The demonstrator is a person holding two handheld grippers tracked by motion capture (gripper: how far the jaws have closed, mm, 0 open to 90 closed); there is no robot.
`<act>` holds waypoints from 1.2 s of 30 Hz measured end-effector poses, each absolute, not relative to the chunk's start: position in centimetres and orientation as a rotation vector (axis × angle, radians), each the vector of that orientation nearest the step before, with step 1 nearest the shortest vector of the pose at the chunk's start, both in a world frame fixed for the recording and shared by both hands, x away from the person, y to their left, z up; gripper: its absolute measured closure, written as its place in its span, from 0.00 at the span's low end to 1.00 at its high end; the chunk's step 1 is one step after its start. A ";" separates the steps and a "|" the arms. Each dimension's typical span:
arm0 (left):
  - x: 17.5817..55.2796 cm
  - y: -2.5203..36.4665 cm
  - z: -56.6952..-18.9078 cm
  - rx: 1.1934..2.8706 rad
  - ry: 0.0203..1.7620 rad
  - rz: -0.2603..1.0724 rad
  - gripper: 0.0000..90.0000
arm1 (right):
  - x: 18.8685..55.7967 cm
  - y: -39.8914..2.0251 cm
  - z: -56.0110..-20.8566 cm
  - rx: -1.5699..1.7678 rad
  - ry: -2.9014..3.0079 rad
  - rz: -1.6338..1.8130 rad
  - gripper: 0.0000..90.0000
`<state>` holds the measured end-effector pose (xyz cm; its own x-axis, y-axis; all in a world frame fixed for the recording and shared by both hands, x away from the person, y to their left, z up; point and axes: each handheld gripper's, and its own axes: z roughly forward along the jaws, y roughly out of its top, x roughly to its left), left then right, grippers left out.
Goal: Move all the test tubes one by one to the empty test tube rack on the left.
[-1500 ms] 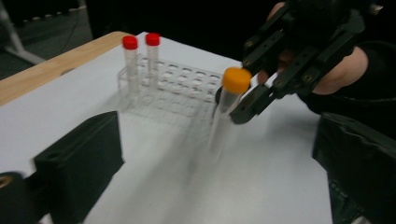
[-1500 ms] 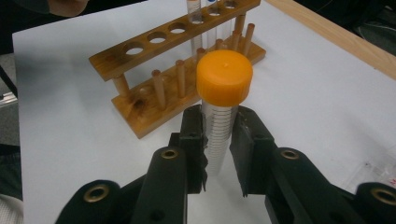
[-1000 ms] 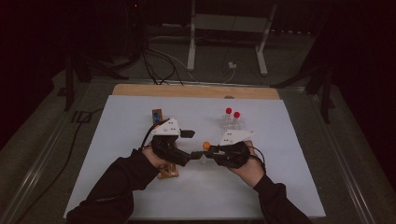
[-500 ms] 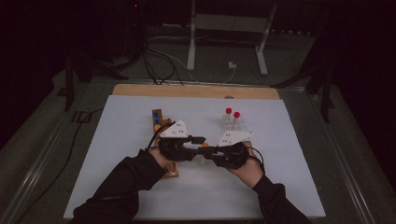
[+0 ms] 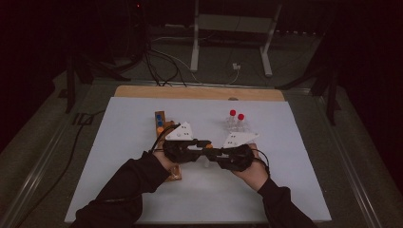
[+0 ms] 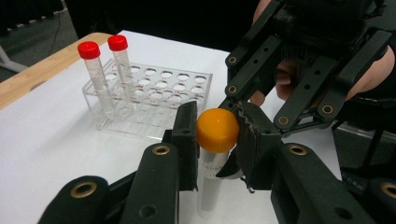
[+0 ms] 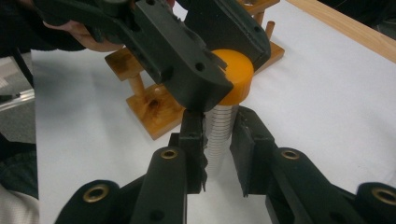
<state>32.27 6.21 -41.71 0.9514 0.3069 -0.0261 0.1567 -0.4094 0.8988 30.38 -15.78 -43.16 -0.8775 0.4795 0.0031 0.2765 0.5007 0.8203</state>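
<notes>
A clear tube (image 7: 219, 123) with an orange cap (image 6: 217, 129) is held upright between both grippers above the middle of the white table (image 5: 123, 142). My right gripper (image 7: 219, 135) is shut on the tube's ribbed body below the cap. My left gripper (image 6: 217, 135) has just been closing, and its pads now press on the orange cap from both sides. In the high view the left gripper (image 5: 202, 144) and right gripper (image 5: 211, 152) meet tip to tip, the cap (image 5: 208, 146) a small orange dot between them.
A clear plastic rack (image 6: 154, 100) holding two red-capped tubes (image 6: 95, 70) stands behind the right hand. A wooden rack (image 5: 161, 121) with coloured caps stands behind and under the left hand, its base (image 7: 154, 105) close to the tube. A wooden strip (image 5: 199, 92) edges the table's far side.
The left gripper moved right to meet the right gripper and its jaws closed on the orange cap. The right gripper kept still with the tube.
</notes>
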 end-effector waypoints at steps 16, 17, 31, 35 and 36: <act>32.8 8.8 -38.9 1.971 0.366 0.244 0.80 | 30.0 -16.9 -41.7 0.680 2.426 1.370 0.44; 32.9 9.0 -38.7 1.969 0.369 0.252 0.80 | 30.0 -17.1 -41.7 0.688 2.418 1.374 0.40; 33.3 12.5 -36.6 1.919 0.441 0.348 0.80 | 30.4 -18.0 -41.3 0.783 2.368 1.426 0.02; 33.4 13.7 -36.4 1.905 0.470 0.370 0.80 | 30.4 -18.3 -41.2 0.779 2.365 1.451 0.00; 33.4 13.9 -36.4 1.901 0.477 0.377 0.80 | 30.4 -18.3 -41.1 0.779 2.363 1.452 0.00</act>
